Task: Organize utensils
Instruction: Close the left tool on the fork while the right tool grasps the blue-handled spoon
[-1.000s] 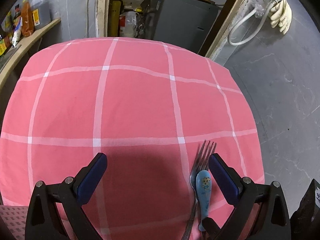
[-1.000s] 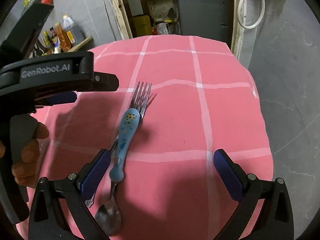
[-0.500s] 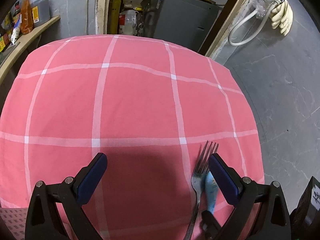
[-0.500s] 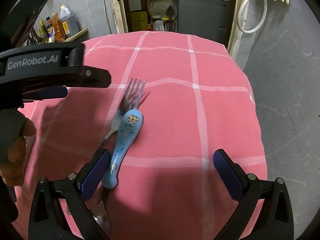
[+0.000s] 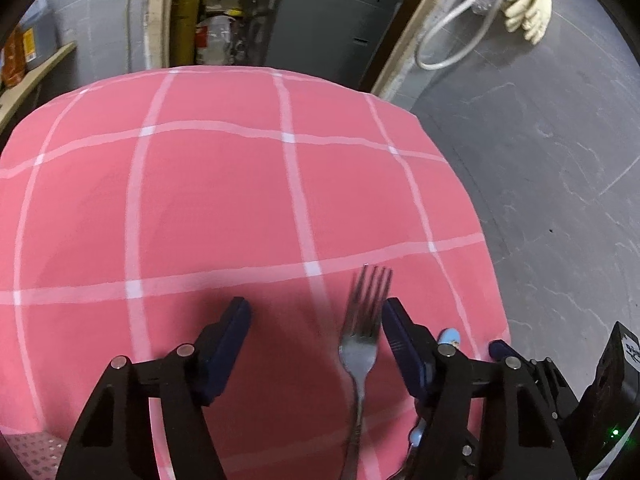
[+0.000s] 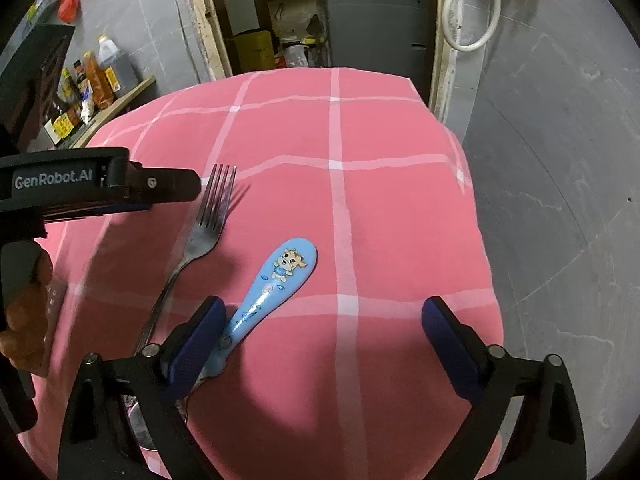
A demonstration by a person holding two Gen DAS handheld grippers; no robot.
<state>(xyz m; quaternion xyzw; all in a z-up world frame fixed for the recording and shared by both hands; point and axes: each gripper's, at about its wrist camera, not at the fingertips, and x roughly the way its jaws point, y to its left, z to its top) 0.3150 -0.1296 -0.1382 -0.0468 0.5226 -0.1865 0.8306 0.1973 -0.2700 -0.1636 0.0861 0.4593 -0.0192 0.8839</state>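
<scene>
A metal fork (image 5: 362, 344) lies on the pink checked tablecloth (image 5: 224, 200), tines pointing away, between the fingers of my open left gripper (image 5: 316, 316). In the right wrist view the fork (image 6: 202, 236) lies left of a blue cartoon spoon handle (image 6: 276, 284). My right gripper (image 6: 324, 320) is open, its left finger (image 6: 196, 344) touching the blue handle's near end. The left gripper (image 6: 100, 184) shows there hovering beside the fork's tines. A metal spoon bowl (image 6: 138, 424) peeks out behind the right gripper's left finger. The blue handle's tip (image 5: 448, 336) shows past the left gripper's right finger.
The table's right edge (image 6: 480, 240) drops to a grey floor. A shelf with bottles (image 6: 92, 80) stands at the far left. A doorway with a grey cabinet (image 6: 376, 28) is behind the table. A hose and gloves (image 5: 524, 16) hang on the wall.
The left gripper shifted right so the fork now lies between its fingers, and its fingers stand closer together. The blue spoon handle moved right, apart from the fork.
</scene>
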